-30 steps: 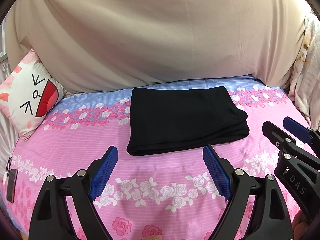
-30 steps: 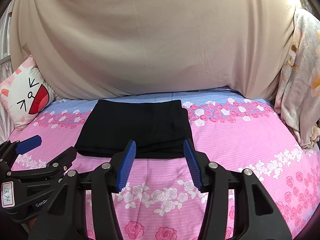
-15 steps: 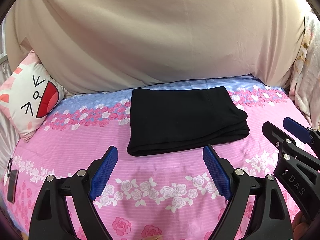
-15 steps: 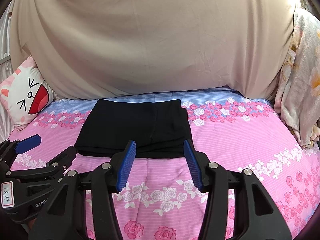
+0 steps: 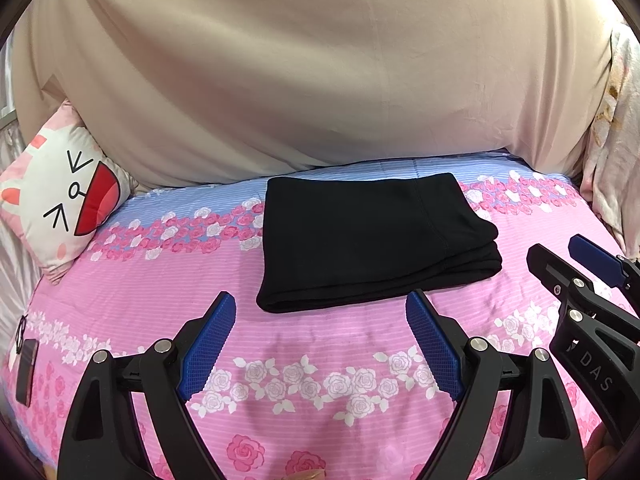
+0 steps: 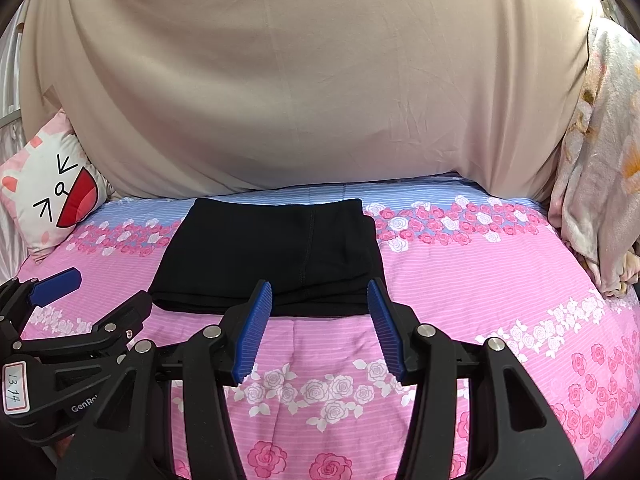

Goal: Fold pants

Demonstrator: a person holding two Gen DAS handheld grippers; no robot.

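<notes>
Black pants [image 5: 368, 240] lie folded into a thick rectangle on the pink floral bed sheet [image 5: 320, 380], with stacked layers showing at the right end. They also show in the right wrist view [image 6: 272, 252]. My left gripper [image 5: 320, 316] is open and empty, held a little in front of the pants. My right gripper [image 6: 320, 304] is open and empty, at the near edge of the pants. Each gripper shows in the other's view, the right one [image 5: 560, 256] and the left one [image 6: 100, 296], both open.
A large beige cloth [image 5: 320, 80] hangs behind the bed. A cat-face cushion [image 5: 60, 200] lies at the back left. A pale floral blanket [image 6: 600, 180] hangs at the right. A dark phone-like object [image 5: 26, 372] lies at the left edge of the bed.
</notes>
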